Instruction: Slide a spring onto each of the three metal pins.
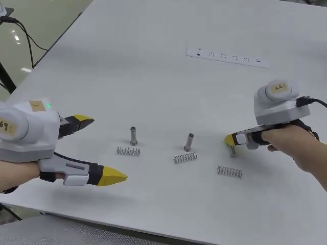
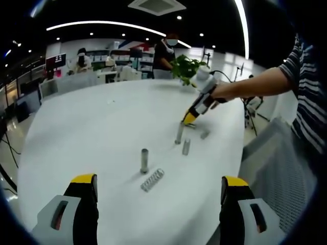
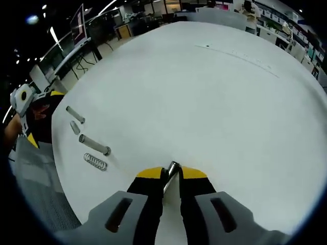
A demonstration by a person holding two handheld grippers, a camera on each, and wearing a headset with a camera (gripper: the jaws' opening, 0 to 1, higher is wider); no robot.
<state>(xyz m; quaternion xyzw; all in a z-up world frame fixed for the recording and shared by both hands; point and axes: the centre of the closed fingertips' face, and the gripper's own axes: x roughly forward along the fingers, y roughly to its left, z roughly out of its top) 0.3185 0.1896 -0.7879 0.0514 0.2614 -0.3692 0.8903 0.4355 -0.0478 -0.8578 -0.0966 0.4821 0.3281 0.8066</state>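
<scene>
Nearest me, my left gripper (image 1: 99,148) is hanging wide open, empty. Three springs (image 1: 128,151) are lying loose beside the pins (image 1: 133,136), none threaded. Farther right, my right gripper (image 1: 230,139) is clamping the third pin (image 3: 172,167); I'm thinking: steady it upright, then bring a spring over.

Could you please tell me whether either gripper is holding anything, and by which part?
The right gripper is closed on a metal pin, gripping it near its top end. The left gripper is open and holds nothing.
</scene>
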